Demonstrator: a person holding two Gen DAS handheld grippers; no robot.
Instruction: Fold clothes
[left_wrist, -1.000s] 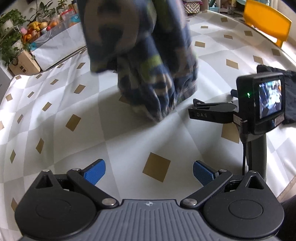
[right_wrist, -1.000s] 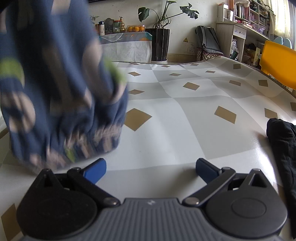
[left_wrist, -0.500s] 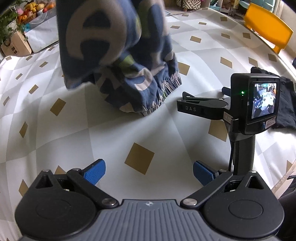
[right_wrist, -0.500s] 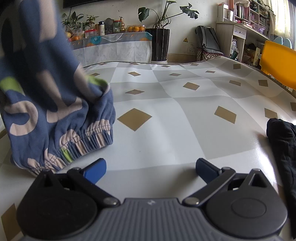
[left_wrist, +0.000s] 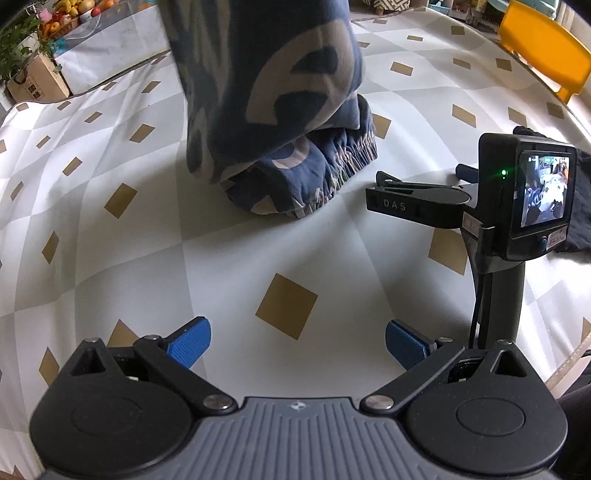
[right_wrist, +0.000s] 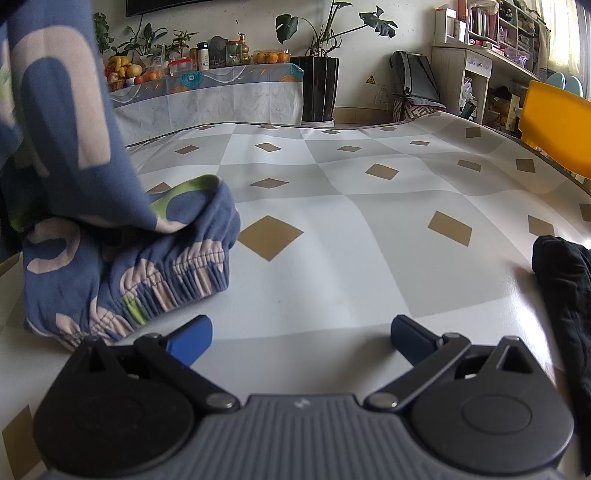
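A blue garment (left_wrist: 280, 92) with pale letter shapes and green patches hangs from above the frame. Its gathered elastic hem rests crumpled on the checked tablecloth (left_wrist: 258, 266). My left gripper (left_wrist: 297, 345) is open and empty, a short way in front of the garment. In the right wrist view the garment (right_wrist: 122, 273) lies at the left, just ahead of my left fingertip. My right gripper (right_wrist: 301, 334) is open with nothing in it. From the left wrist view, the right gripper (left_wrist: 384, 184) points at the hem from the right, just short of it. What holds the garment's top is hidden.
A black garment (right_wrist: 565, 273) lies crumpled at the table's right edge, behind the right gripper's screen in the left wrist view. A yellow chair (right_wrist: 557, 129) stands past the far right side. A cloth-covered side table (right_wrist: 207, 96) with fruit and jars stands behind.
The blue garment has come down and stopped swinging; its elastic hem now rests bunched on the table. Both grippers stay open, and the left one has moved slightly closer.
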